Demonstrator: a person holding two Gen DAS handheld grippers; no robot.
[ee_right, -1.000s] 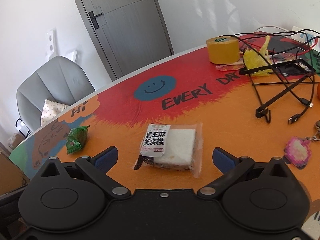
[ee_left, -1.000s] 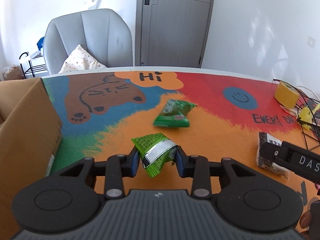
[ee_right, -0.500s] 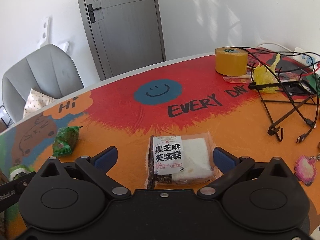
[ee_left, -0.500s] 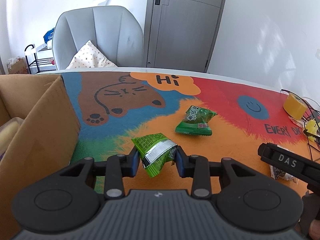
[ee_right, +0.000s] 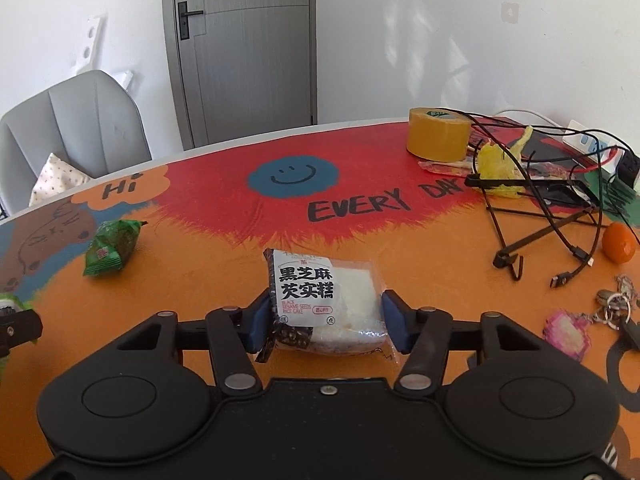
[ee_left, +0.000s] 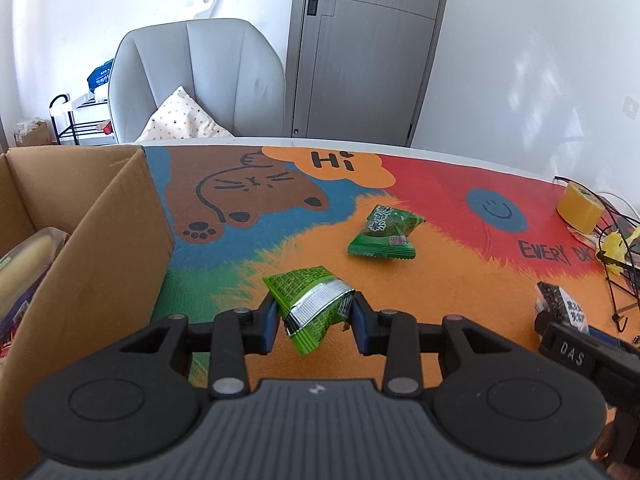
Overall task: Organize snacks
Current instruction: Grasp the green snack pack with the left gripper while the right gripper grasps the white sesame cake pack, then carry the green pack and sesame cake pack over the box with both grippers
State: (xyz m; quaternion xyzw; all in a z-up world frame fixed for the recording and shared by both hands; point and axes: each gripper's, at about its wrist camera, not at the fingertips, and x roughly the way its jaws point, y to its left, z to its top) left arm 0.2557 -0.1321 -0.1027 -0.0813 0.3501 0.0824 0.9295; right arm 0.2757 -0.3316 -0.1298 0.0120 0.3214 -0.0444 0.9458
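Note:
My left gripper [ee_left: 316, 322] is shut on a green snack packet [ee_left: 310, 304], held just above the colourful mat beside the cardboard box [ee_left: 100, 240]. A second green packet [ee_left: 384, 234] lies further out on the orange area and also appears in the right wrist view [ee_right: 112, 246]. In that view my right gripper [ee_right: 326, 324] is closing on a black sesame rice cake packet [ee_right: 320, 300] that rests on the mat. Both blue pads touch the wrapper's sides.
The box at the left holds a few wrapped snacks. At the right stand a yellow tape roll [ee_right: 438, 134], a black wire stand with cables [ee_right: 540, 216], a small orange [ee_right: 619, 242] and keys with a pink charm [ee_right: 568, 330]. A grey chair [ee_left: 200, 80] stands behind the table.
The right jaws have come in from wide apart to the rice cake packet's sides, and that view has rolled level. The left gripper still holds its green packet; more of the box shows.

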